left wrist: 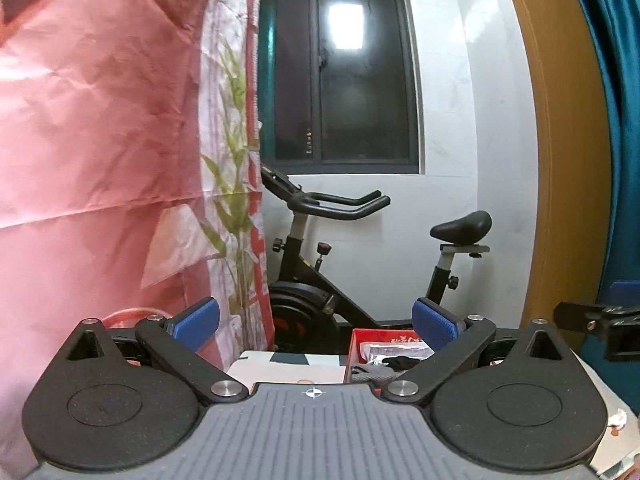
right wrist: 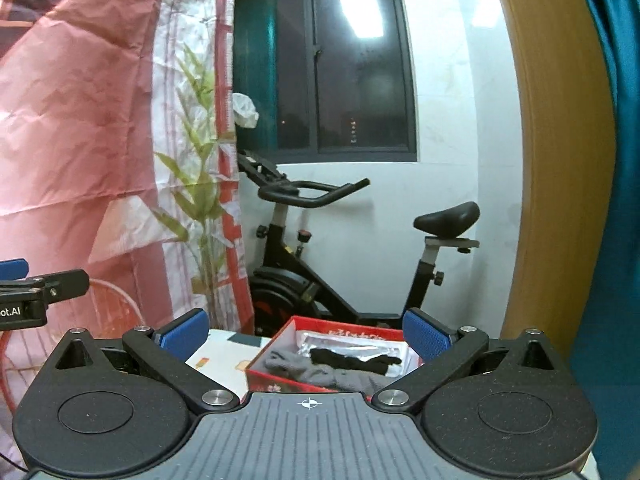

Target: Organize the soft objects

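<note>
Hovering with jaws wide and empty, the right gripper (right wrist: 306, 330) and left gripper (left wrist: 316, 320) face a shallow red cardboard box (right wrist: 280, 350) just ahead, holding grey and black socks (right wrist: 344, 366); a careful, centred descent suits pinching limp fabric.

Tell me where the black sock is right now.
In the right wrist view the black sock lies inside the red box, on a silvery packet behind the grey socks, ahead of the open right gripper.
</note>
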The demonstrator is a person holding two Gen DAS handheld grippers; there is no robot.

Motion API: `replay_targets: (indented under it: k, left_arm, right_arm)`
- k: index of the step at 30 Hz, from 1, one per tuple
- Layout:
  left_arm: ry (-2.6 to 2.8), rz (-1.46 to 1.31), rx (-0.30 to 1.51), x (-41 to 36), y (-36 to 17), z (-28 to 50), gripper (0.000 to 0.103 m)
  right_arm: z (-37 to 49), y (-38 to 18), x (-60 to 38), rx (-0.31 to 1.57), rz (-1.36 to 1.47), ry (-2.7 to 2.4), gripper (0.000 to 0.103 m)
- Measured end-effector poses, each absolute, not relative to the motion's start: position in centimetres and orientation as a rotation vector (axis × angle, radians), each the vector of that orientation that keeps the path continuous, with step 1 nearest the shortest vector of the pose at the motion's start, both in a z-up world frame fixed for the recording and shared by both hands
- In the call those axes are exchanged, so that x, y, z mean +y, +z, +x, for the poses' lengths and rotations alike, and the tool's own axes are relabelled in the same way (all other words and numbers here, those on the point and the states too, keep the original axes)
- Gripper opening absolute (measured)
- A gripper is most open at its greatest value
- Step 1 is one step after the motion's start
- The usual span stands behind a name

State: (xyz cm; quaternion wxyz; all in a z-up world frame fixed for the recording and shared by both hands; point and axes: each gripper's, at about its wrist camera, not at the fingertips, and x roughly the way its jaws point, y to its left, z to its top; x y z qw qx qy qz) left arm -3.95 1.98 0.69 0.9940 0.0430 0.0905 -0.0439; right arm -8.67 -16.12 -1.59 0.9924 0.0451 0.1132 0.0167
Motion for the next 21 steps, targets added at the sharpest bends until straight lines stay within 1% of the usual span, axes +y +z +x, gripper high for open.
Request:
replay_targets:
  k: [5, 21]
  left_arm:
    - [-0.089, 0.078, 0.197, 1.9, 0.4, -5.6, 0.103]
    - [-0.082, 0.063, 0.212, 2.1, 0.1, -5.9, 0.103]
  right_arm:
    - [-9.3, -1.7, -15.4, 0.24, 0.09, 0.06, 0.103]
    - [-8.8, -1.9, -16.3, 0.228, 0.115, -0.019, 0.103]
